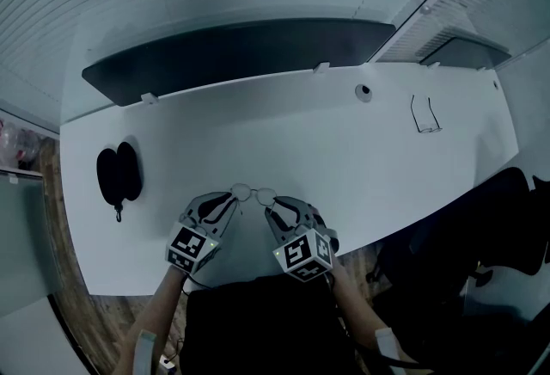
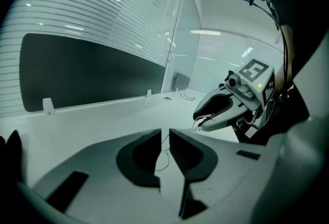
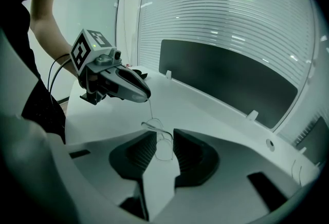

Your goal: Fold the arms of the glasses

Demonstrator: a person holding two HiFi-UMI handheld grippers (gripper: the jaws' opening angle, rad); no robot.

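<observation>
Thin wire-framed glasses (image 1: 253, 192) hang just above the white table (image 1: 284, 132) near its front edge, between my two grippers. My left gripper (image 1: 230, 197) comes in from the left and is shut on one thin arm (image 2: 163, 159) of the glasses. In the right gripper view its closed tips (image 3: 146, 97) hold the wire arm, which runs down to the frame. My right gripper (image 1: 273, 203) comes in from the right, and its pads sit against both sides of a lens (image 3: 164, 150). Both grippers point forward and down.
A black glasses case (image 1: 118, 174) lies at the table's left. A second pair of glasses (image 1: 425, 117) rests at the far right, near a round cable hole (image 1: 364, 93). A dark panel (image 1: 232, 55) runs along the back edge. A black chair (image 1: 481, 218) stands at the right.
</observation>
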